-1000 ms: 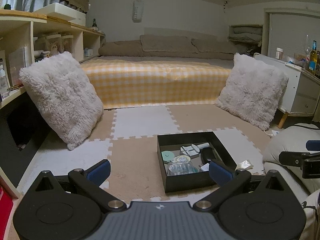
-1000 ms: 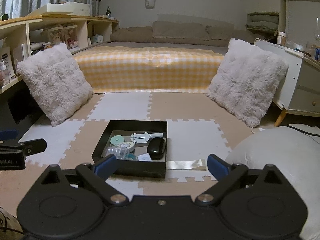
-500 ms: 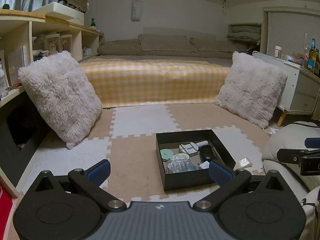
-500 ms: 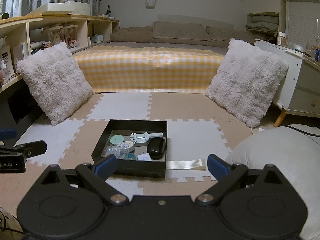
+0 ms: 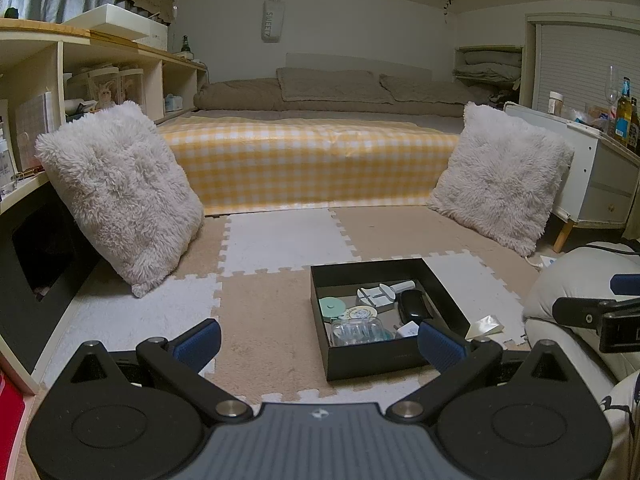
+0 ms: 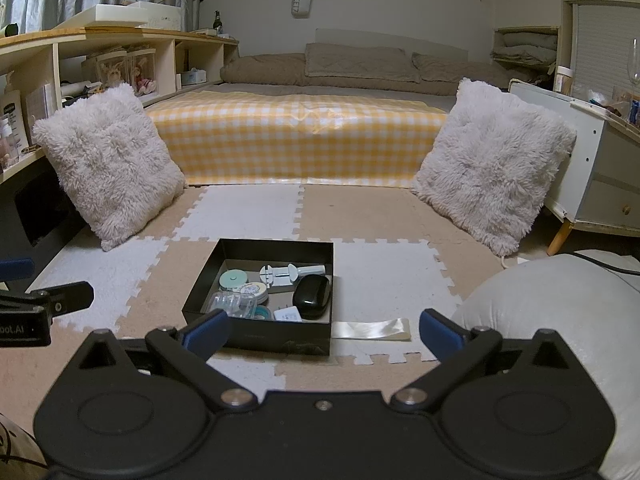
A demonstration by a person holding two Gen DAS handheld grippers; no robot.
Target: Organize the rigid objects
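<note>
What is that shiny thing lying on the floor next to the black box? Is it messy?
A shiny, crinkled strip lies loose on the foam mat, just right of the black box. Everything else small sits inside the box, so it looks dropped or left out.

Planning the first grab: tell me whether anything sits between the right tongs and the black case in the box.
Only the box's own near wall does. The right tongs are open and empty, short of the black box; the black case lies uncovered at its right side, so reach over the wall from above.
</note>
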